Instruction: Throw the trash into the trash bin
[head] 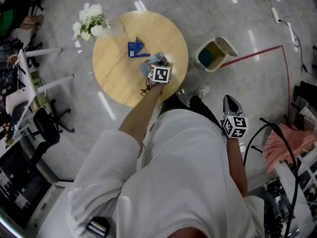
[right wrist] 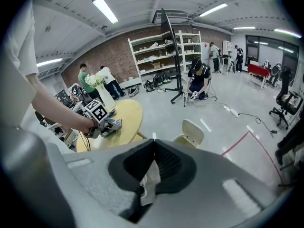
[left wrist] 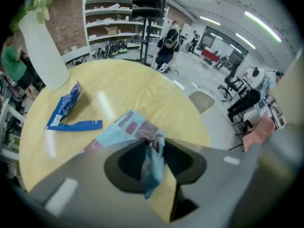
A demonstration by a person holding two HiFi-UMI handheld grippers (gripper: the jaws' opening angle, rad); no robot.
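Left of the left gripper (left wrist: 152, 144) jaws, a blue packet (left wrist: 64, 109) lies on the worktop (left wrist: 142, 87). Those jaws are clenched on a light-blue wrapper (left wrist: 127, 127) (its far end on the wood). The right gripper (right wrist: 153, 147) jaws pinch a white scrap (right wrist: 151, 182); beyond them stands the trash bin (right wrist: 190, 133), lid up.

Left hand-held gripper (left wrist: 154, 139) and right (right wrist: 154, 141), closed

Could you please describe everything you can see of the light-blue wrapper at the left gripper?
The light-blue wrapper is a thin packet, plastic by its look, printed with maroon and pink patches. Most of it lies flat on the round wooden table. The left gripper is closed on its near end, which is crumpled and stands upright between the jaws.
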